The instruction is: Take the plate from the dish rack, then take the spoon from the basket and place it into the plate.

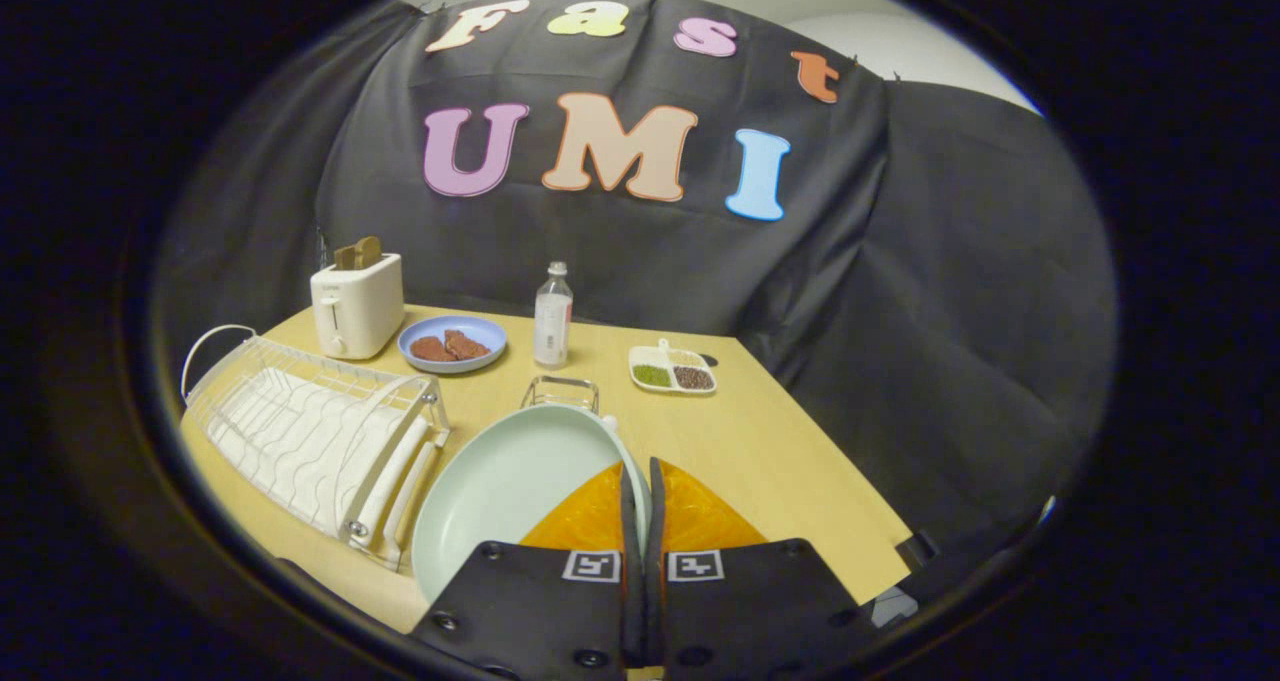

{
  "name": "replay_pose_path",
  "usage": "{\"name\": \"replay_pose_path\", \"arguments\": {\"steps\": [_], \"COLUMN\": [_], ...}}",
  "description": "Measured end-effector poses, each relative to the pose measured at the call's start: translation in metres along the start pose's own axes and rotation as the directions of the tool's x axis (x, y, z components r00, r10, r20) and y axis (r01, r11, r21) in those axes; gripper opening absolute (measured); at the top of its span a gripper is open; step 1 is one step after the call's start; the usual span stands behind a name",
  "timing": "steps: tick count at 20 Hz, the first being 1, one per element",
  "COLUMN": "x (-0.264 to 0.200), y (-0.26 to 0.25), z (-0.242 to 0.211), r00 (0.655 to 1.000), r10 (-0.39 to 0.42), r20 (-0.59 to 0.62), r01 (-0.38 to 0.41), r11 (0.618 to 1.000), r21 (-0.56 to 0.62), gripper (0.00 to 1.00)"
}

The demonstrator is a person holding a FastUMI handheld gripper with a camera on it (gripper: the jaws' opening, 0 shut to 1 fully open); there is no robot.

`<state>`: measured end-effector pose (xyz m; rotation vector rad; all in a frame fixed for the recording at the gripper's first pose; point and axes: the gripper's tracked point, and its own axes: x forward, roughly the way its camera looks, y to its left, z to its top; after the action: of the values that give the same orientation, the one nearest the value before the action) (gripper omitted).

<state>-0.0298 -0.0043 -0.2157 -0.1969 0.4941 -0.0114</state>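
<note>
A pale green plate (pixel 510 491) is held up, tilted, above the wooden table (pixel 760 451), to the right of the white wire dish rack (pixel 310 441). My gripper (pixel 640 473) is shut on the plate's right rim, which passes between the two fingers. Just beyond the plate stands a small wire basket (pixel 560 393), partly hidden by the plate's far edge. A small pale tip, perhaps the spoon (pixel 608 423), pokes up at the plate's far rim beside the basket.
Along the back of the table stand a white toaster (pixel 357 304) with toast in it, a blue plate (pixel 452 343) with brown food, a clear bottle (pixel 552 314) and a divided white tray (pixel 672 369). The table's right edge runs diagonally close to my fingers.
</note>
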Motion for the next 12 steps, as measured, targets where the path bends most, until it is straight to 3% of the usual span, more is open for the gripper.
{"name": "replay_pose_path", "arguments": {"steps": [12], "x": [0.032], "y": [-0.028], "z": [-0.071], "r00": [0.99], "r10": [0.059], "r20": [-0.127], "r01": [-0.041], "r11": [0.989], "r21": [0.14], "gripper": [0.09]}}
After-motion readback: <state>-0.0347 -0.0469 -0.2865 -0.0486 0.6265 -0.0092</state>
